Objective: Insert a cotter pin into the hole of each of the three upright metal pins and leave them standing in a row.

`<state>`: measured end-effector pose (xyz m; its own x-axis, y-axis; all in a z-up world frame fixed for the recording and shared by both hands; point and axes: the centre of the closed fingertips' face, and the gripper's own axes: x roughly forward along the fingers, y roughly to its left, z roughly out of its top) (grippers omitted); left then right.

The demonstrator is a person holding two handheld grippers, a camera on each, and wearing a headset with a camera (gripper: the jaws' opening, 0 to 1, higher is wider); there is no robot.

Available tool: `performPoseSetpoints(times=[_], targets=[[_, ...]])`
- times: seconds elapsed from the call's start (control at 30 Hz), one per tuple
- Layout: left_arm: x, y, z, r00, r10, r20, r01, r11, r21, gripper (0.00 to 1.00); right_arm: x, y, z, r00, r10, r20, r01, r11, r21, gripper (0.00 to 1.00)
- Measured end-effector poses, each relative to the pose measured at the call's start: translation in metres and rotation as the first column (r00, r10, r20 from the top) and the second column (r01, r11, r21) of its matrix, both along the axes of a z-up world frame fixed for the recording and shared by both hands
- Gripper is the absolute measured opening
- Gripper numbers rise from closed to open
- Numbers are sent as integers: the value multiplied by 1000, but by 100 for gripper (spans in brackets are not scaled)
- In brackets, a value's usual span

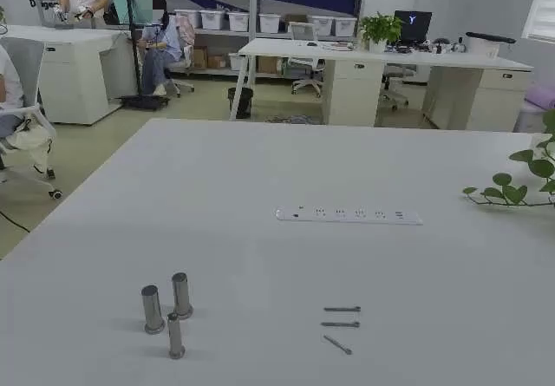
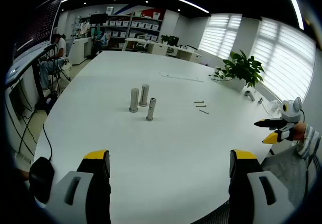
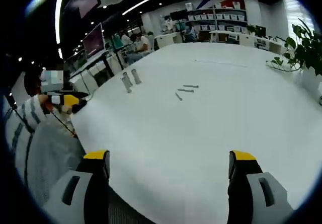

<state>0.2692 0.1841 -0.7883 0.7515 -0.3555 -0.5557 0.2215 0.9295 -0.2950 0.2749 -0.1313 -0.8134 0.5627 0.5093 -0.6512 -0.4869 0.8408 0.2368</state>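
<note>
Both grippers hover at the near edge of the white table (image 1: 260, 178). The left gripper (image 2: 170, 156) has its yellow-tipped jaws spread wide with nothing between them, and the right gripper (image 3: 170, 156) is the same, apart and empty. Out on the tabletop, three upright grey metal pins (image 1: 181, 295) stand in a tight cluster. To their right, three thin cotter pins (image 1: 340, 323) lie flat, well apart from them. A white power strip (image 1: 349, 216) lies farther back.

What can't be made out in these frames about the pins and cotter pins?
- Holes in the three upright metal pins: too small in the head view and both gripper views.
- Cotter pins: too small to tell head from legs; blurred in the right gripper view.
- Plant: cut off by the head view's right edge.
</note>
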Motion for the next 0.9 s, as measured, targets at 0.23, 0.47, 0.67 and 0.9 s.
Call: performPoseSetpoints(times=[0.23, 0.47, 0.67, 0.9], targets=[[-2, -3, -3, 1000, -1, -9, 1, 1000, -9, 100, -2, -3, -1, 1000, -8, -4, 8, 1000, -4, 97], [-1, -4, -2, 1000, -1, -9, 0, 1000, -11, 100, -2, -5, -1, 1000, -14, -6, 14, 1000, -5, 96], [-2, -5, -3, 1000, -14, -15, 14, 1000, -6, 100, -2, -6, 0, 1000, -17, -5, 17, 1000, -9, 96], [-2, -6, -5, 999, -25, -23, 24, 1000, -8, 99, -3, -3, 2, 1000, 0, -9, -1, 1000, -30, 96]])
